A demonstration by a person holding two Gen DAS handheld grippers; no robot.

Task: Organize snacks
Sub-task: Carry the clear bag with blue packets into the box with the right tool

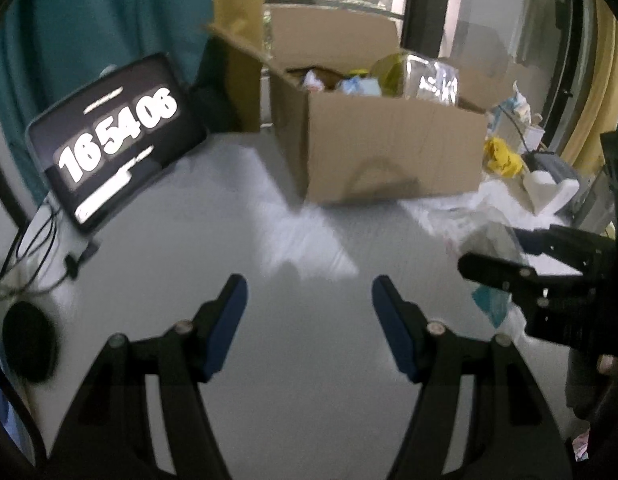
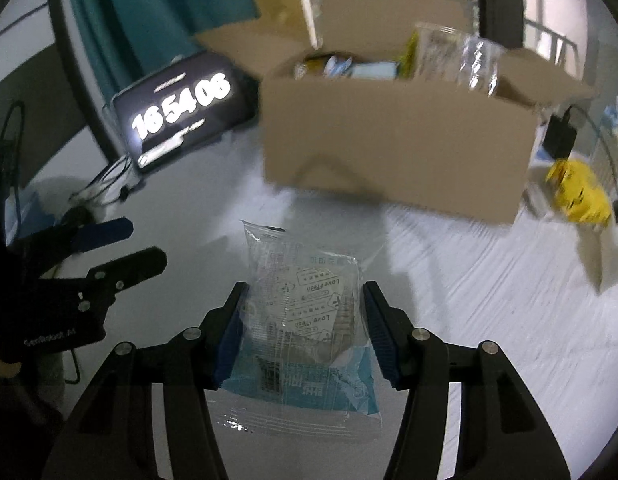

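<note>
White tabletop point(image 2: 449, 280) is lying below the right gripper point(image 2: 305, 312), which is clamping a snack packet point(image 2: 305, 312) lengthwise toward the cardboard box point(image 2: 389, 144) straight ahead, while the left gripper point(image 1: 309, 320) is hanging open and empty.

Both views are taken from wrist-mounted fisheye cameras, aimed forward and steeply downward along the tongs over the white bench point(image 1: 309, 340). The left view is set further left, the right view further right, both close above the bench. Shared between them are the open cardboard box point(image 1: 393, 148) at the far side, the tablet clock point(image 1: 117, 136) at the far left, and the yellow packet point(image 2: 581, 192) at the right.
</note>
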